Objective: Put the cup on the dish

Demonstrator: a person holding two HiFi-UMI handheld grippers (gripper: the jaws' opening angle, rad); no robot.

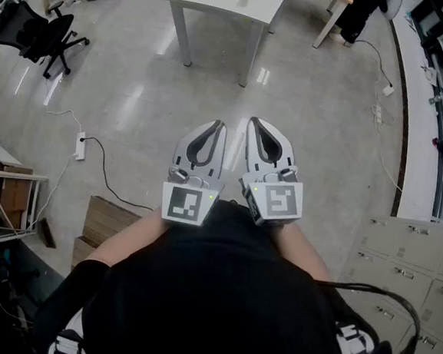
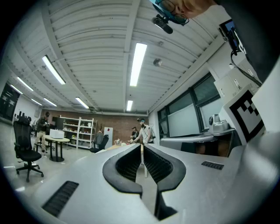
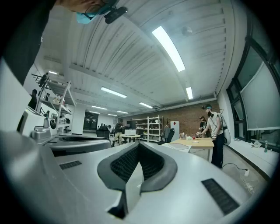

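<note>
The left claw (image 1: 218,126) and the right claw (image 1: 254,123) are sitting side by side, each with its jaws pressed together on nothing, pointing toward 12 o'clock over the floor (image 1: 137,88). At 12 o'clock a white table (image 1: 221,3) is carrying two small things, too small to tell as cup or dish.

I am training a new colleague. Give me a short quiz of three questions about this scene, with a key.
1. True or false: the left tool holds a cup.
2. Which thing stands on the floor ahead of both tools? A) a white table B) a sofa C) a ladder
3. Are the jaws of the right tool together or apart?
Key: 1 false; 2 A; 3 together.
</note>
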